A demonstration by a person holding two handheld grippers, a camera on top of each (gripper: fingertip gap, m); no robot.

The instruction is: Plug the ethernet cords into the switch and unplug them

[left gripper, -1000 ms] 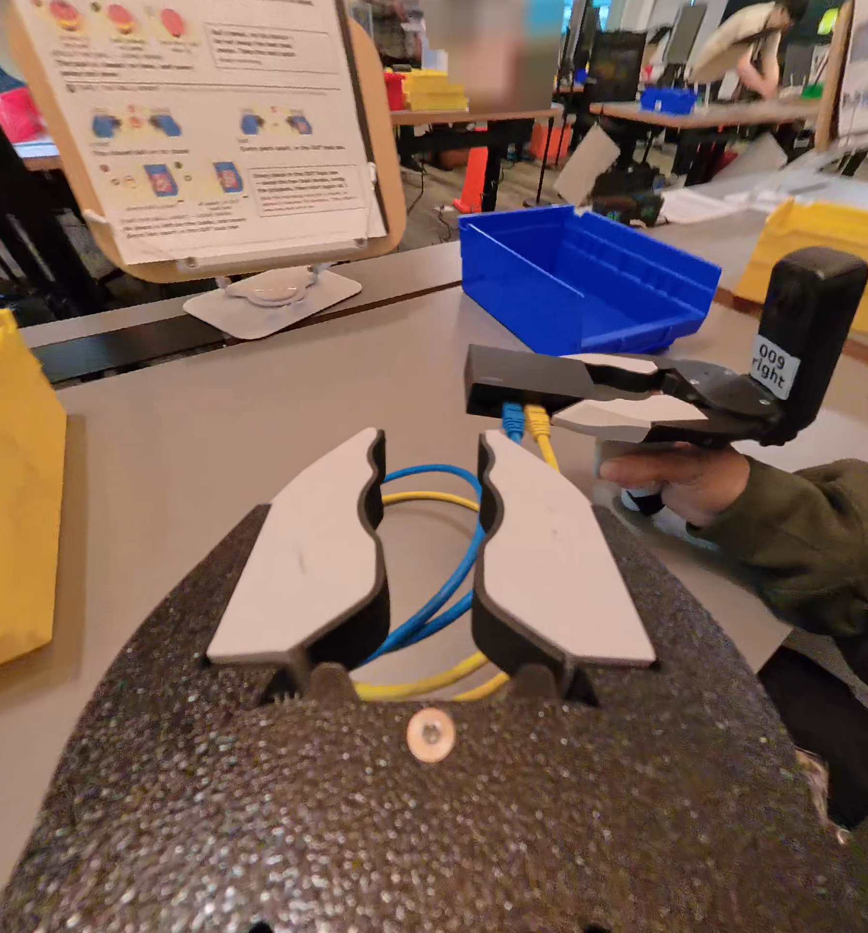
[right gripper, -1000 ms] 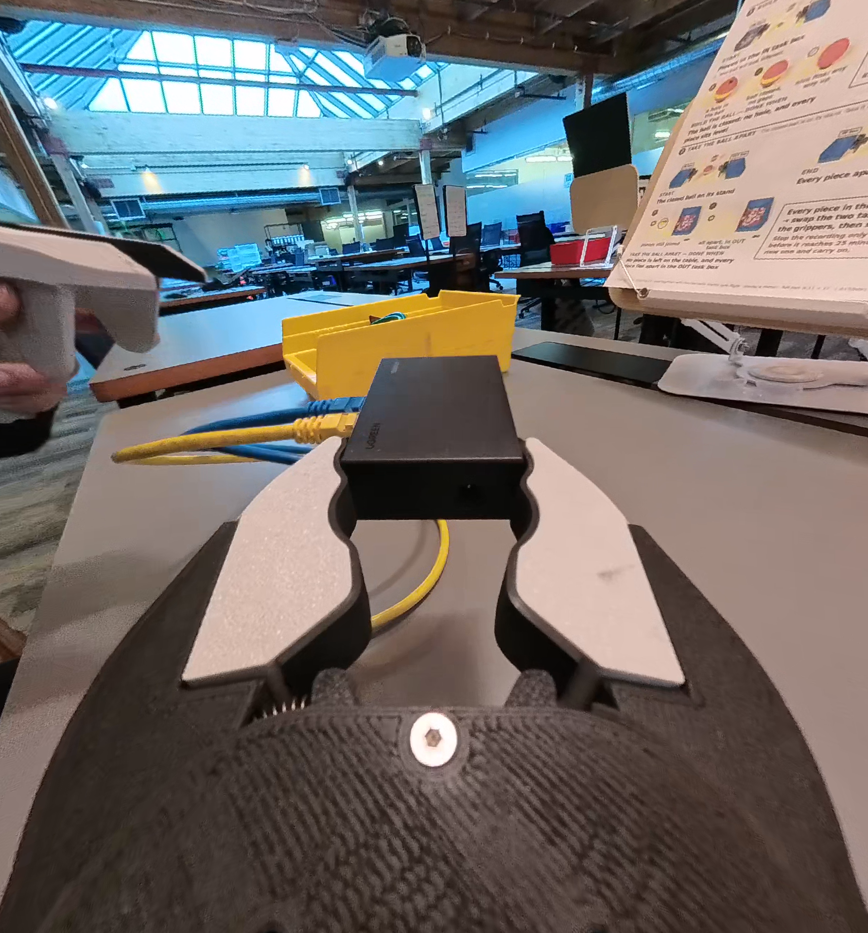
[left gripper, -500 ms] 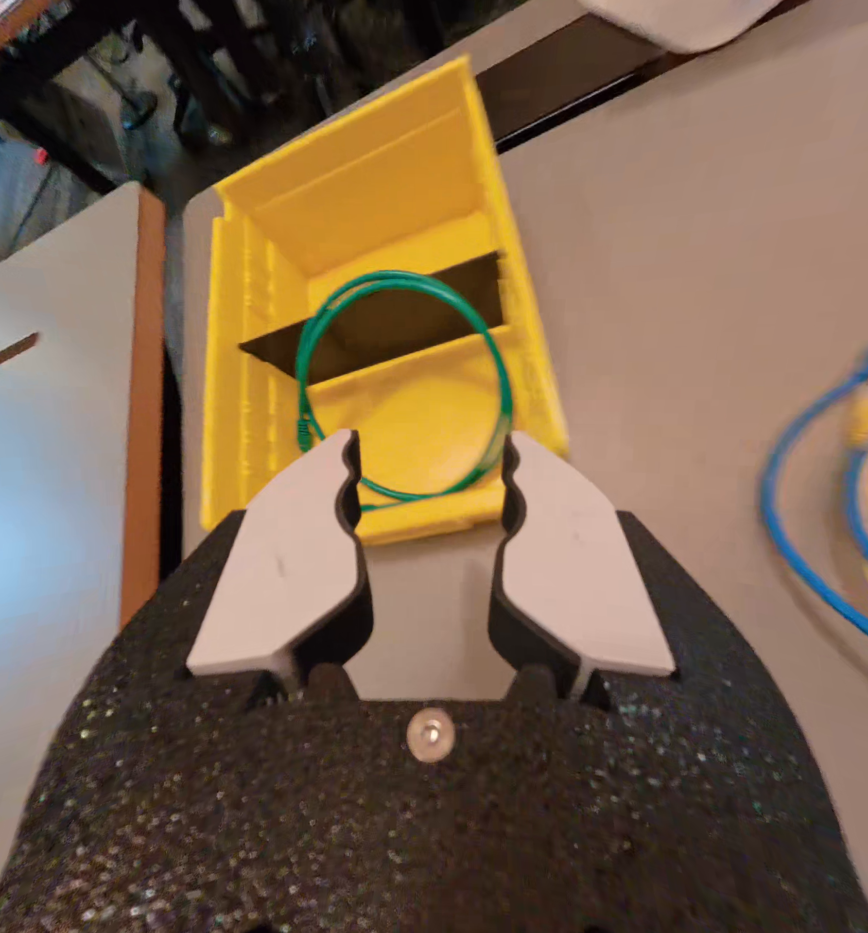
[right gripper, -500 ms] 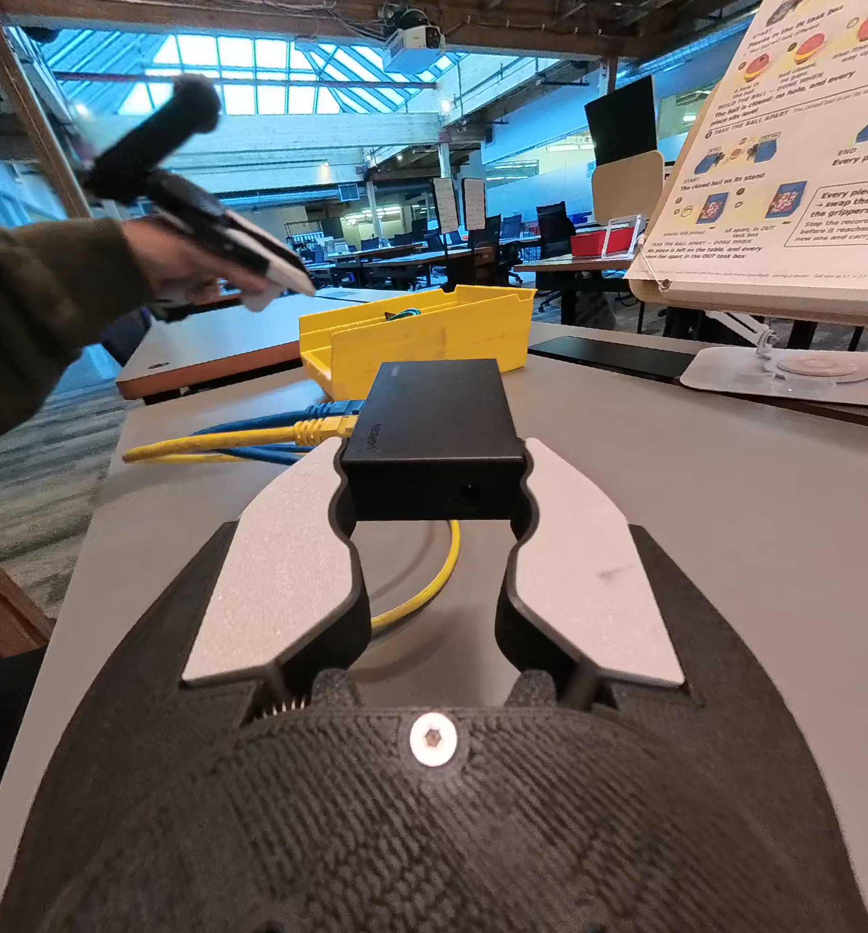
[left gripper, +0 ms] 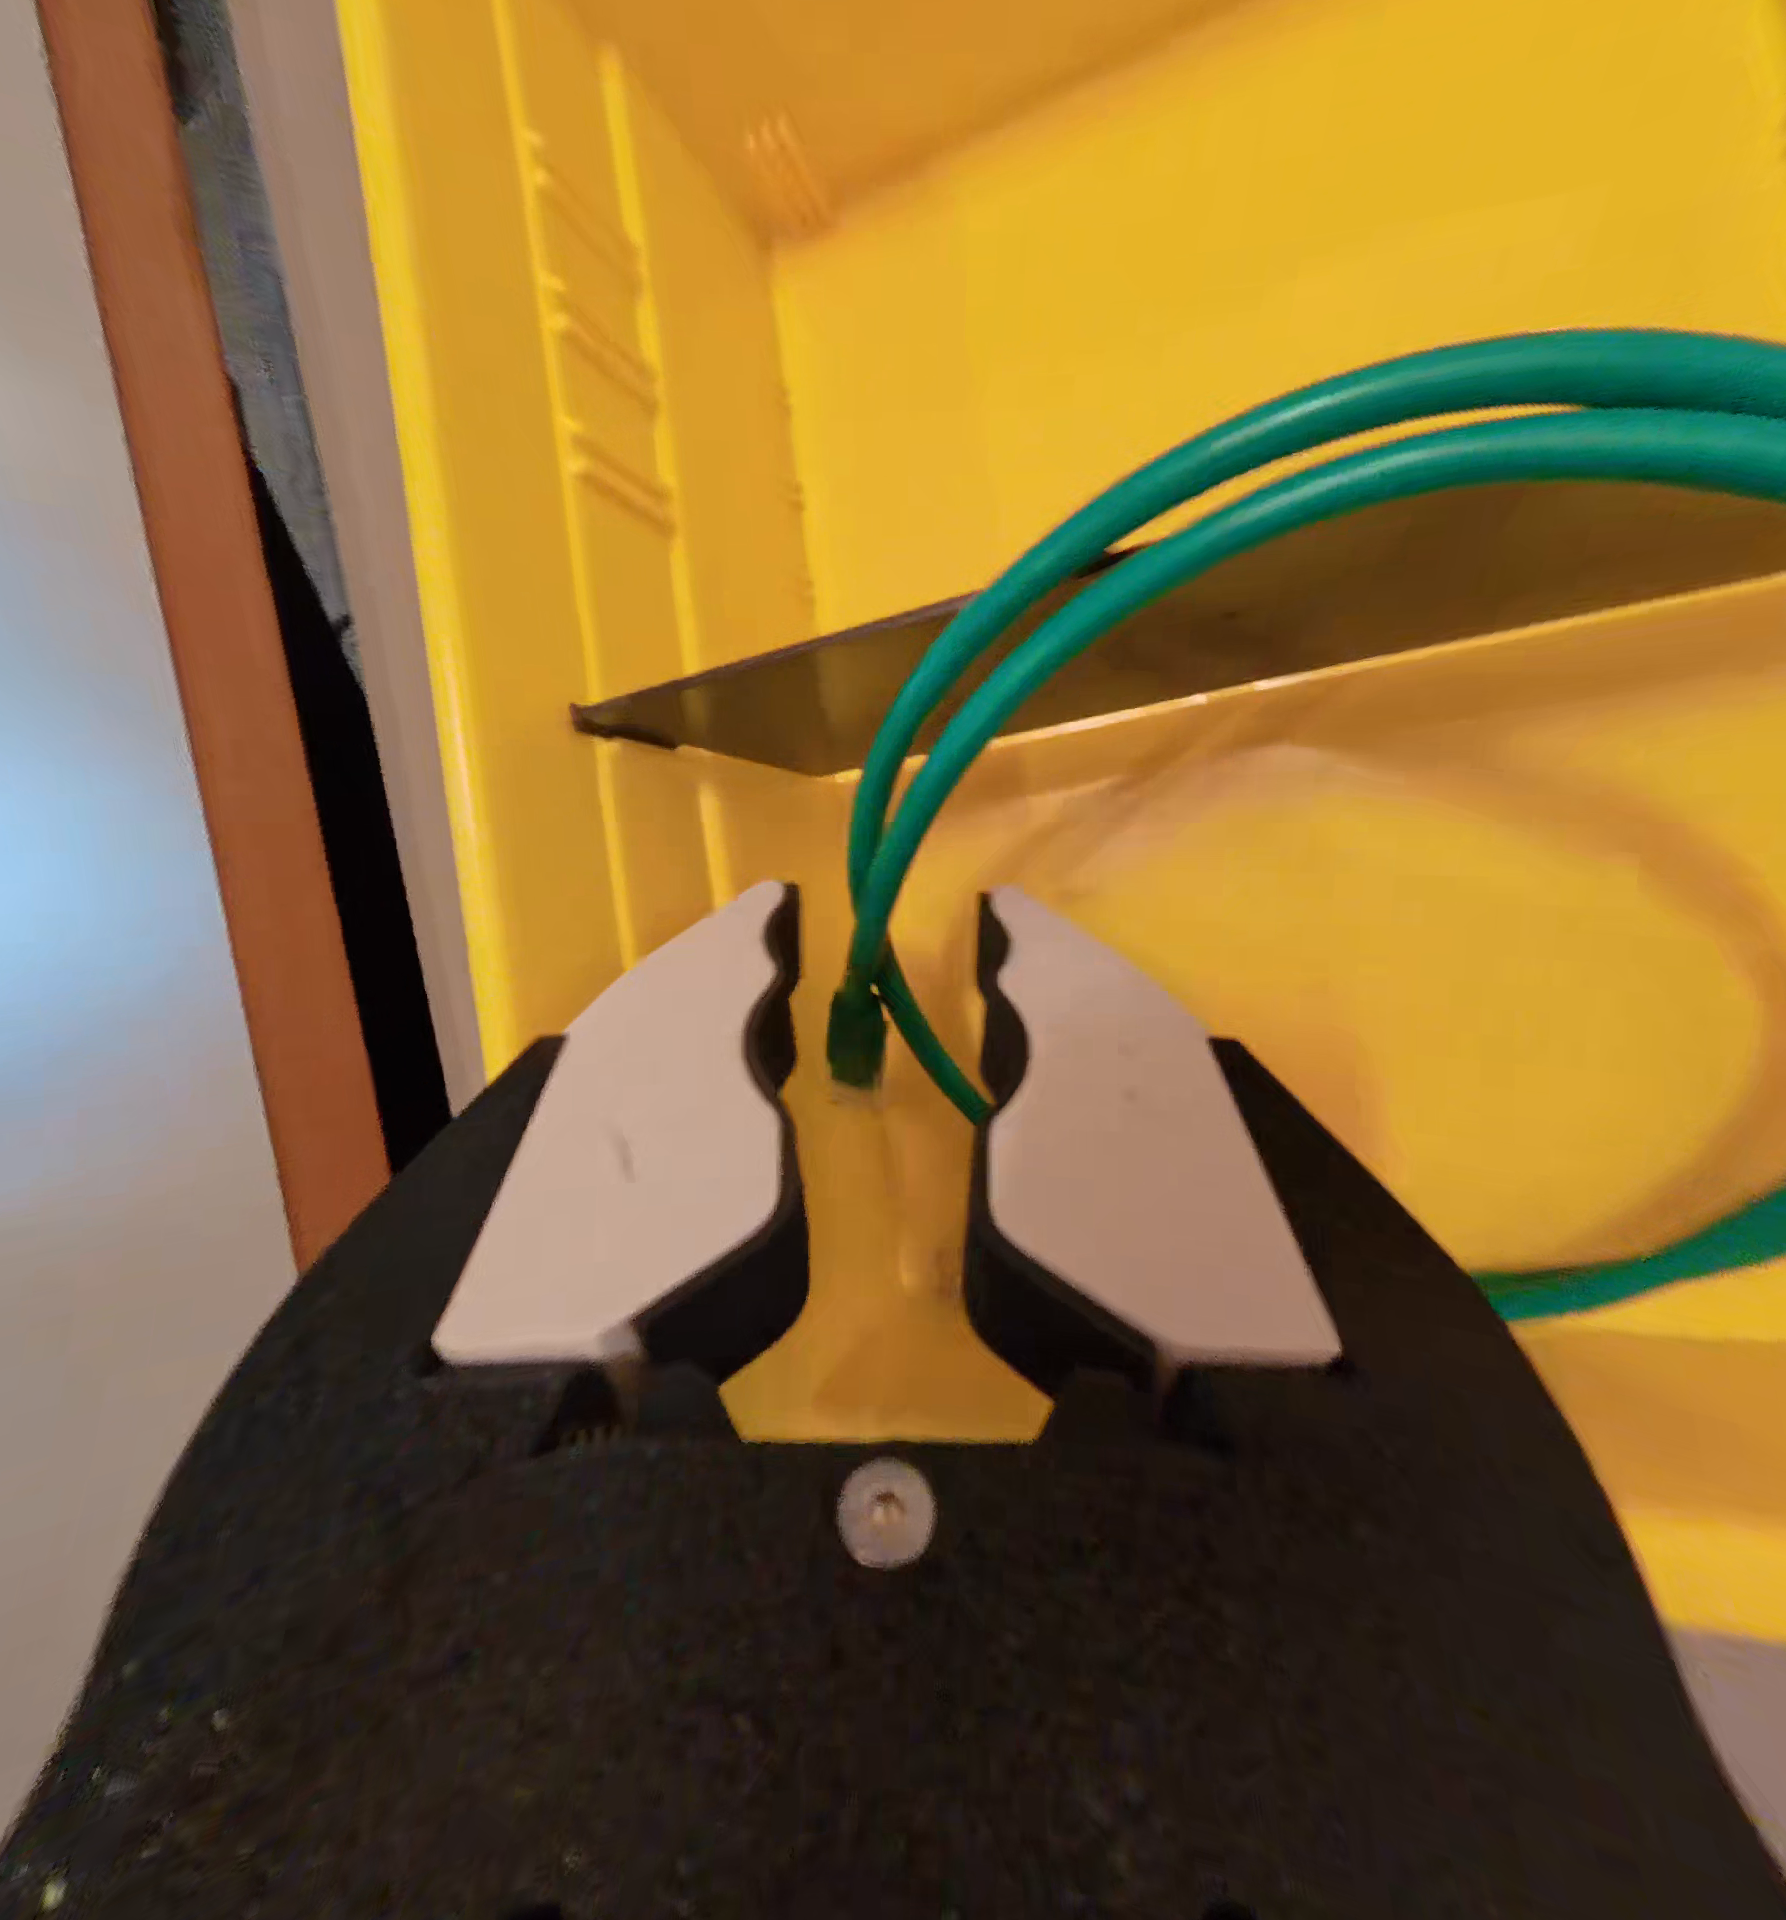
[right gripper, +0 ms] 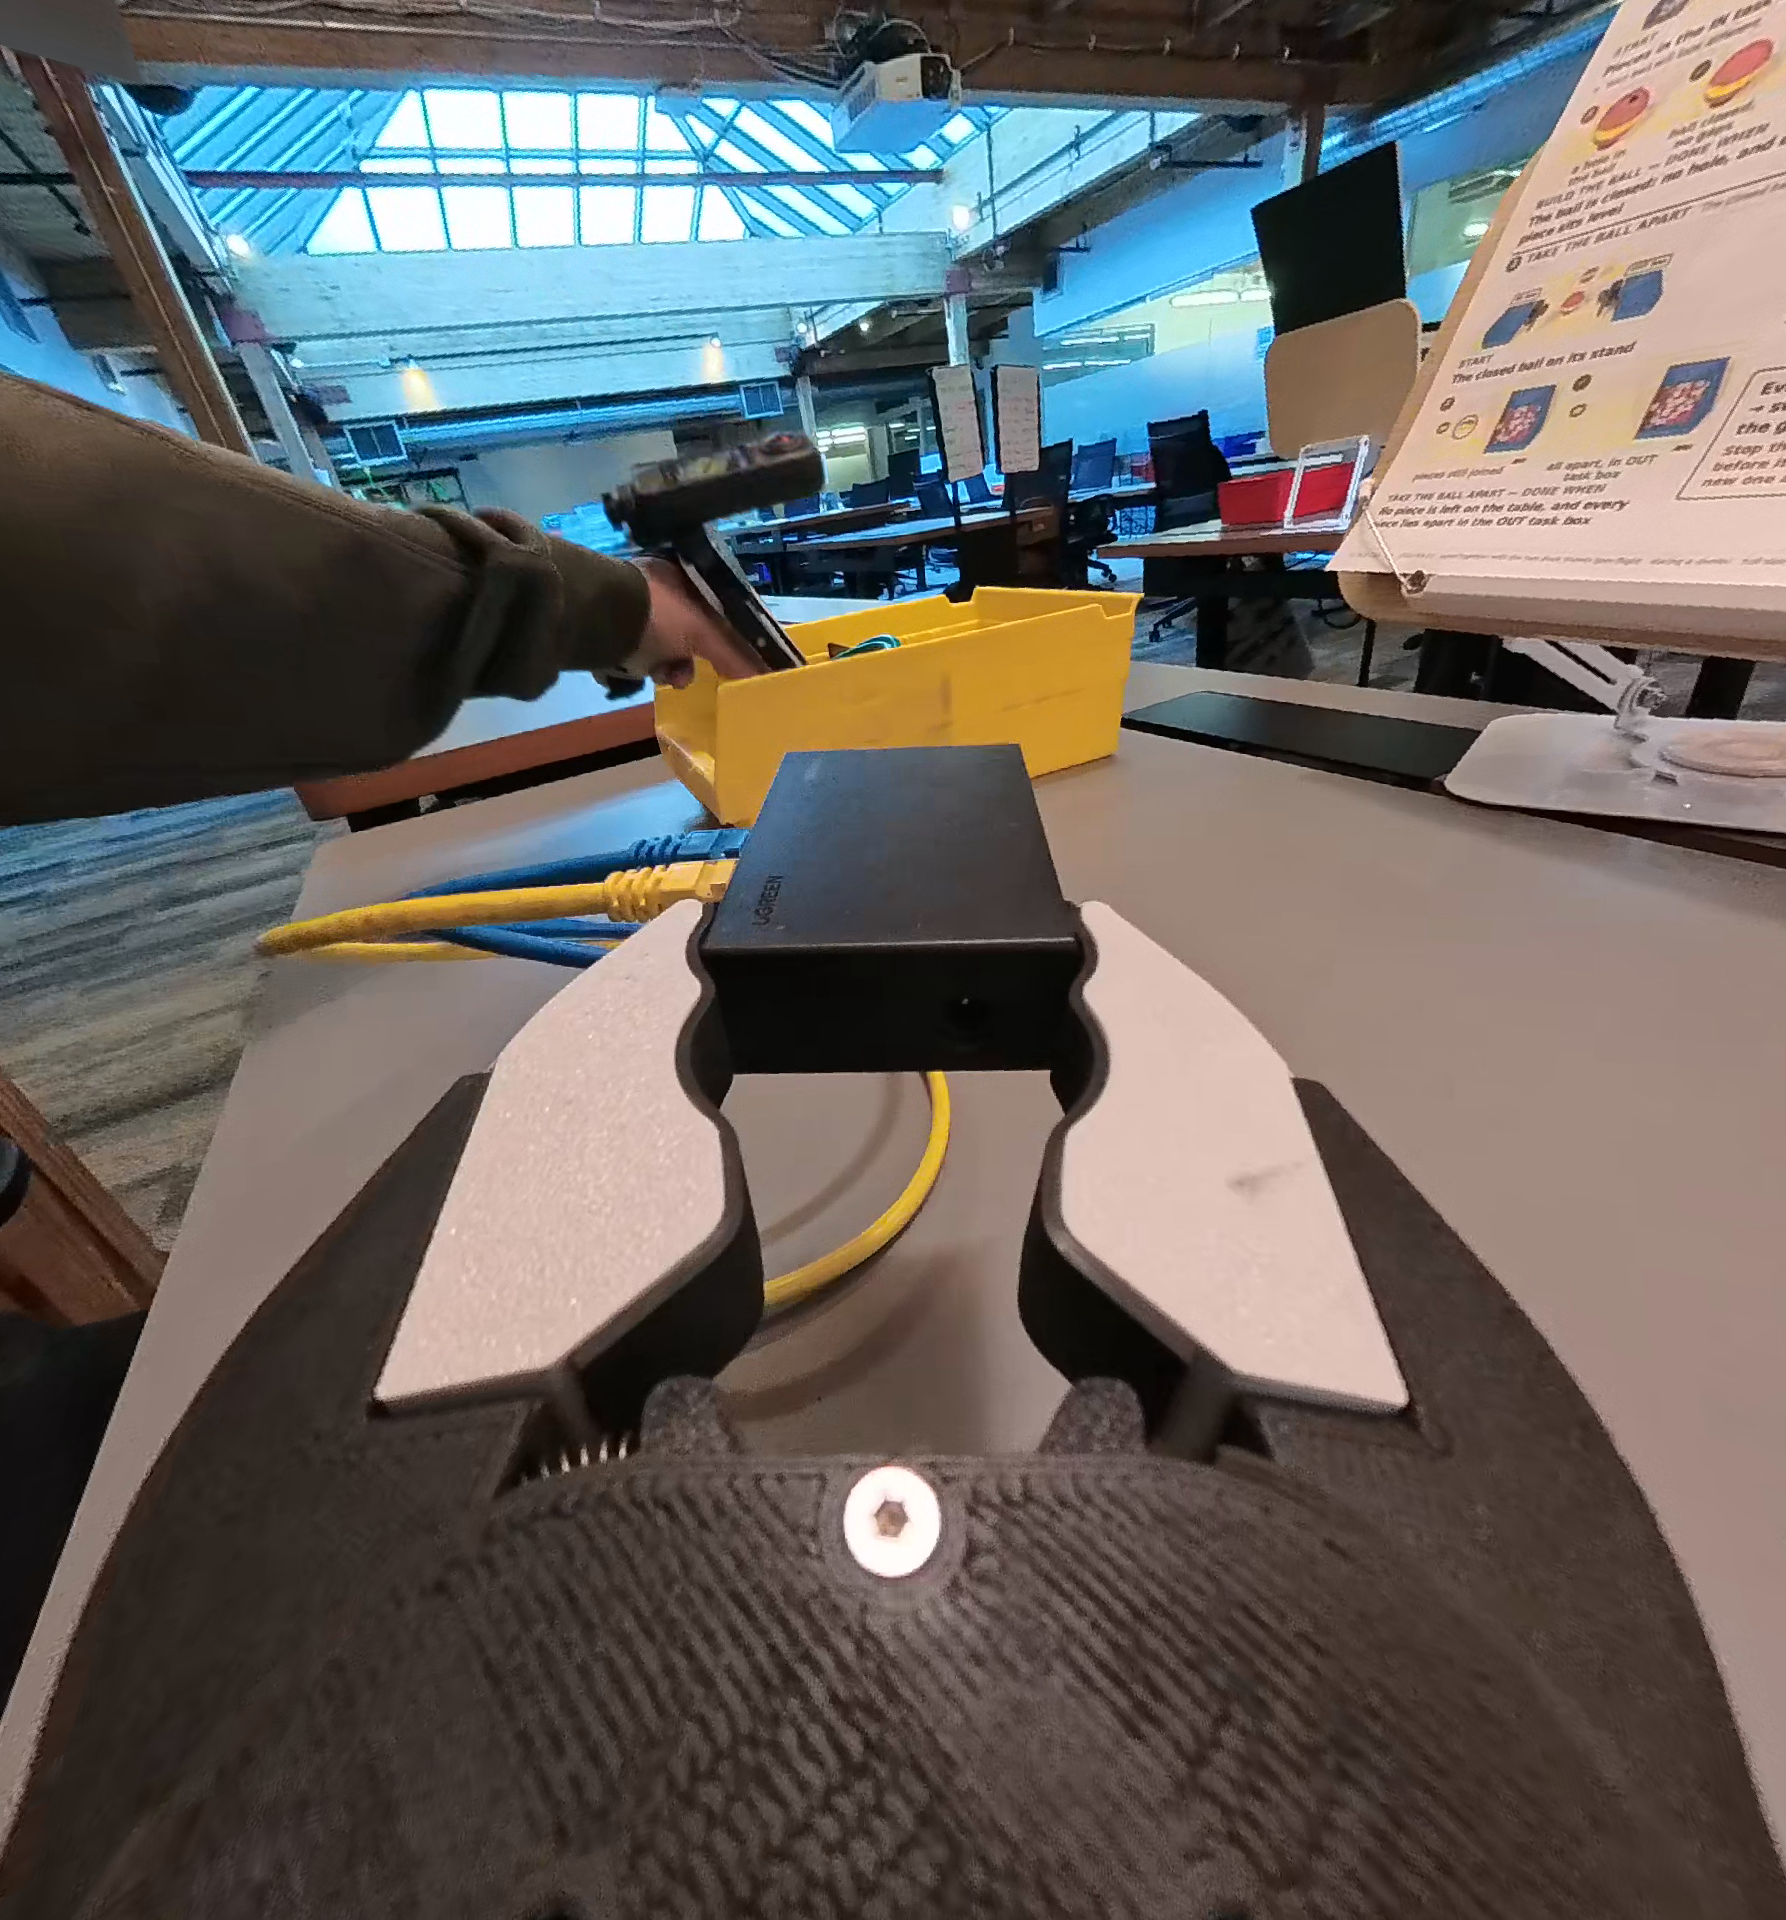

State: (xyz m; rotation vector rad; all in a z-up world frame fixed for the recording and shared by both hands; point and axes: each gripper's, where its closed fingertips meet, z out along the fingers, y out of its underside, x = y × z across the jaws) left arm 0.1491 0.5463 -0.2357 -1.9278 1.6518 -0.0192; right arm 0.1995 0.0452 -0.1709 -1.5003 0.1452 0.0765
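Green plug (left gripper: 854, 1039) between fingers (left gripper: 650, 1122) (untouched).

The switch (right gripper: 894, 894) sits between the right gripper (right gripper: 889, 997) fingers, two plugged cords (right gripper: 515, 904) trailing left. Beyond it stands a bin (right gripper: 930, 686); inside, a coiled cord's (left gripper: 1128, 561) plug (left gripper: 854, 1039) lies between the left gripper (left gripper: 884, 997) fingers.

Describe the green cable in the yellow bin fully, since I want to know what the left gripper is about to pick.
The green cable is a thin round-jacketed ethernet cord coiled in loops inside the yellow bin, draped over its dark divider. One green-booted plug end points down to the bin floor, between the open fingers of the left gripper; neither finger visibly clamps it. Another strand passes behind the right finger. Motion blur hides finer detail.
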